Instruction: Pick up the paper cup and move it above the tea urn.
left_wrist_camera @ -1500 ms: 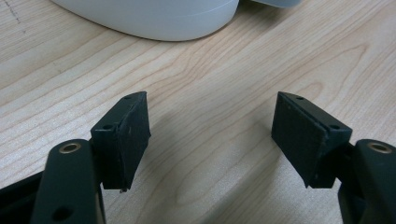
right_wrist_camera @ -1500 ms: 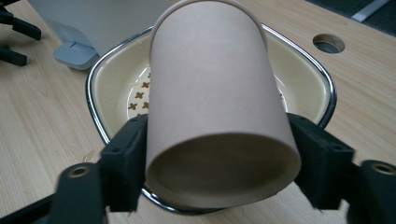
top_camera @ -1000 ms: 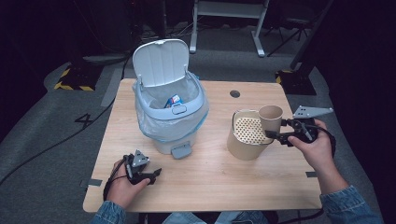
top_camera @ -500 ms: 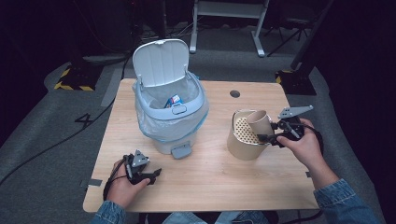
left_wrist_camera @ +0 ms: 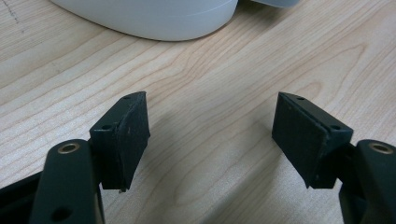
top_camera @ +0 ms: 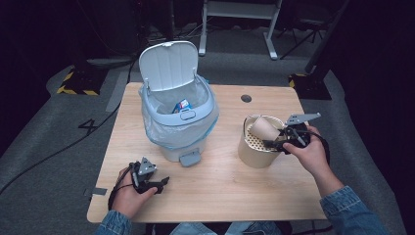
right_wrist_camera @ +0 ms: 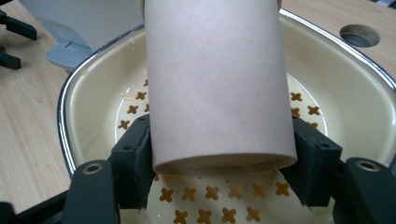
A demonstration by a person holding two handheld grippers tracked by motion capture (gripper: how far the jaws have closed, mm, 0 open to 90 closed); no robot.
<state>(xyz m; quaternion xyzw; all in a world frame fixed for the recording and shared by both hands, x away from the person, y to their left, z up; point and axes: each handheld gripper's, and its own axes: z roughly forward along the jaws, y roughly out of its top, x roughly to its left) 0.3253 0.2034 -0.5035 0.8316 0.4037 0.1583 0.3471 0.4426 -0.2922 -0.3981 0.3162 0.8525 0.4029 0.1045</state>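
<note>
A brown paper cup [right_wrist_camera: 215, 84] lies on its side between the pads of my right gripper [right_wrist_camera: 224, 158], which is shut on the cup's base end. The cup [top_camera: 264, 128] reaches into a cream container [top_camera: 254, 152] whose floor has cross-shaped holes, with a metal rim [right_wrist_camera: 65, 116] around it. My right gripper [top_camera: 276, 143] hangs at the container's right edge. My left gripper [top_camera: 164, 182] rests low over the table's front left, open; its jaws [left_wrist_camera: 210, 135] hold nothing but bare wood between them.
A pale pedal bin [top_camera: 178, 122] with a plastic liner stands mid-table, lid [top_camera: 169, 63] up, a small carton [top_camera: 182, 105] inside, pedal [top_camera: 188, 159] facing me. Its base [left_wrist_camera: 154, 18] is just ahead of my left gripper. A cable hole [top_camera: 246, 98] sits behind the container.
My right hand has come down and to the left, bringing the cup from above the container's right rim down into it. The left hand has stayed put.
</note>
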